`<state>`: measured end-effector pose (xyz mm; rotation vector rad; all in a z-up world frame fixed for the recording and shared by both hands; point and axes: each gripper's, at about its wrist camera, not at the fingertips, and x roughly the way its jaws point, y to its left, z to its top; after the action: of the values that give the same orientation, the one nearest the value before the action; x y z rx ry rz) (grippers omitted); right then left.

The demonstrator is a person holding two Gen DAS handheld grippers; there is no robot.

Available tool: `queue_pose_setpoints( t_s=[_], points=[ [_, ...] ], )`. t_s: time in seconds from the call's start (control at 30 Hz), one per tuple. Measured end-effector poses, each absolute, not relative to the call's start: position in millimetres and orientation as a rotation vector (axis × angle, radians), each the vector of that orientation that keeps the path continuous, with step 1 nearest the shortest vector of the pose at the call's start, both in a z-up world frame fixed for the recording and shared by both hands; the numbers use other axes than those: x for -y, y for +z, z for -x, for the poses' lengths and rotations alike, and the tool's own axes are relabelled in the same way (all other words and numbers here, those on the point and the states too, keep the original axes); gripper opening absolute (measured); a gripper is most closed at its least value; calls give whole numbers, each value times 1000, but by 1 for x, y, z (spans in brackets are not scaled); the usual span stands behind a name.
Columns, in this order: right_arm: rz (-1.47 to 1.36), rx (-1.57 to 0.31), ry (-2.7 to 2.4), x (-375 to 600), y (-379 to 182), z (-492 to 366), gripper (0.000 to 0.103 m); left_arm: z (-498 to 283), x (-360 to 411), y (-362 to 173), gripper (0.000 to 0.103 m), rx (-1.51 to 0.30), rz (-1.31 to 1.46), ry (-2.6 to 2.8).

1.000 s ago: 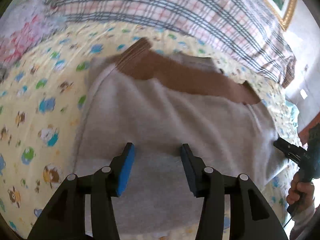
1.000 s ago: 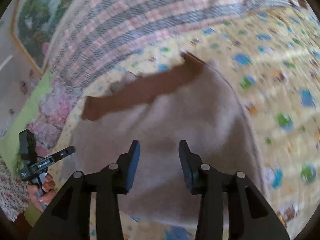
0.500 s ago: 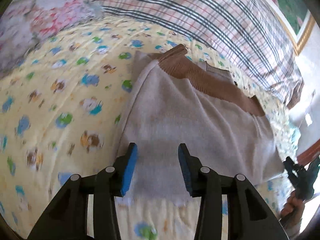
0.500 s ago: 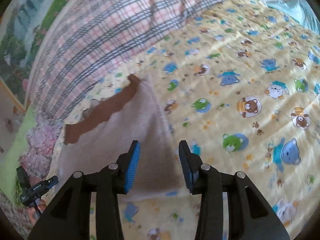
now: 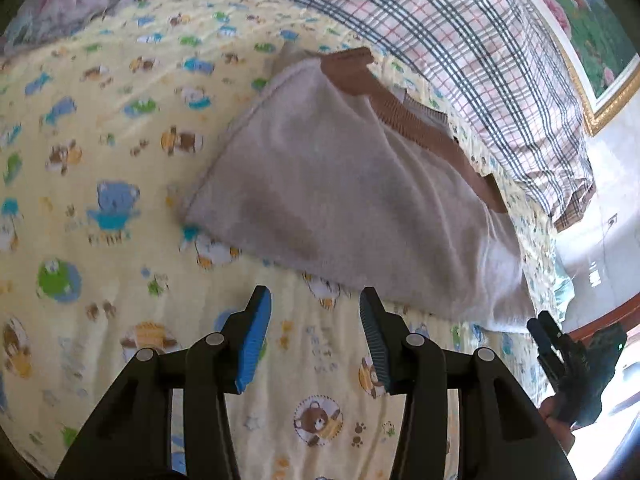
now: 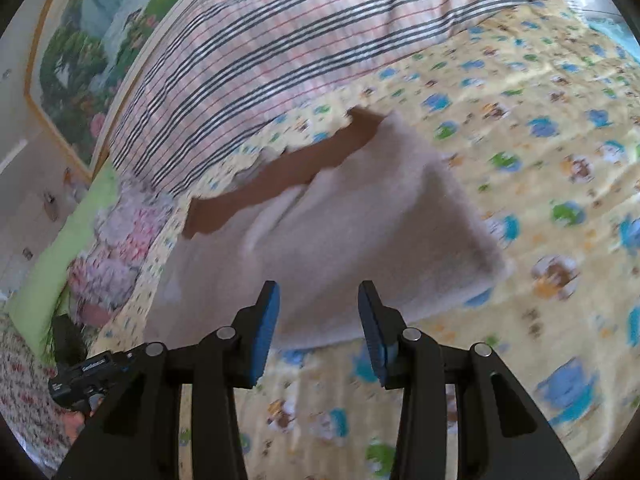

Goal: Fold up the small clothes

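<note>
A: Bed sheet (image 5: 120, 128) with cartoon bears, plaid quilt (image 5: 460, 20) behind. Grey garment (image 5: 340, 200) with a brown band (image 5: 420, 128) lies flat mid-bed, already doubled over by the look of it.

B: Jaws?

A: Left gripper (image 5: 315, 320) has its jaws apart and opening a little, nothing between them, hanging over bare sheet just short of the near hem. Right gripper (image 6: 318, 312) jaws apart too, empty, over the near edge of the garment (image 6: 340, 232).

B: So what should you do here?

A: You're likely between folds. Pick two corners of the same edge, pinch every layer, lift both together and lay them over so the edges line up. Go in low so you don't snag the sheet.

B: Anything unclear?

A: Right wrist view is blurred, so the layers can't be counted. Garment type can't be told. Your hands are mostly out of frame, and the far side under the band is hidden.
</note>
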<state>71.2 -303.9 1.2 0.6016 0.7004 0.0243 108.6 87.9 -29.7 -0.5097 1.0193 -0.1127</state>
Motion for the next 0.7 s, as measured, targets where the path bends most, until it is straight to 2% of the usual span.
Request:
queue_pose_setpoints(
  t_s=[0.3, 0.47, 0.7],
  points=[
    [-568, -729, 84, 277, -4, -70, 43, -115, -94, -40, 49, -1002, 629, -92],
    [-569, -738, 96, 273, -6, -70, 43, -135, -100, -41, 55, -977, 660, -80],
    [-571, -747, 99, 274, -8, -71, 43, -170, -108, -44, 56, -931, 677, -33]
  ],
)
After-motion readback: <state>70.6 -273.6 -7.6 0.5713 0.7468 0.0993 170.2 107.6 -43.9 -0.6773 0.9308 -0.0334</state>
